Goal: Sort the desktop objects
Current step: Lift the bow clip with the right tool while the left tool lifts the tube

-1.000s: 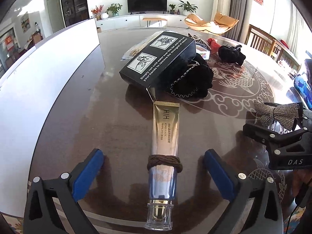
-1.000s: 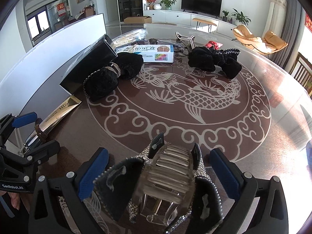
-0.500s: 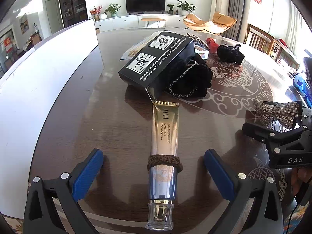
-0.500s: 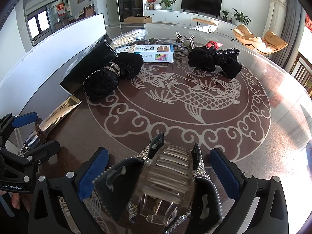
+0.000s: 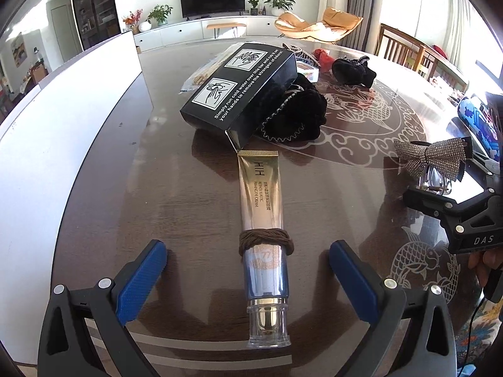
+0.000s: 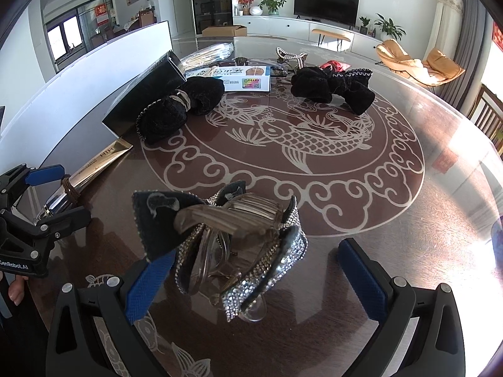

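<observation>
The left hand-held gripper (image 5: 246,271) sits low over the worktop (image 5: 132,194) with its blue-padded fingers spread wide, and the gold cream tube (image 5: 262,216) lies lengthwise in the gap between them, touching neither pad. The tube's clear cap points toward the camera and its crimped end points away, almost meeting the open flap of a black box (image 5: 242,91). A brown hair tie (image 5: 265,241) is wound around the tube just ahead of the fingertips. Against the right side of the box rests a black velvet bow (image 5: 297,116). The right hand-held gripper (image 6: 256,270) is likewise wide open, holding nothing. The rhinestone bow hair clip (image 6: 232,238) stands on the worktop between its fingers, tilted, with one dark wing of the bow reaching over the left pad (image 6: 151,279); whether they touch cannot be told, and the right pad is well clear of it. From the left wrist view the same clip (image 5: 432,158) shows to the right of the tube, well apart from it, just beyond the right gripper's black finger. Farther back on the fish-patterned centre of the worktop lie a second black velvet bow (image 6: 334,86) and a white-and-blue carton (image 6: 239,78).
</observation>
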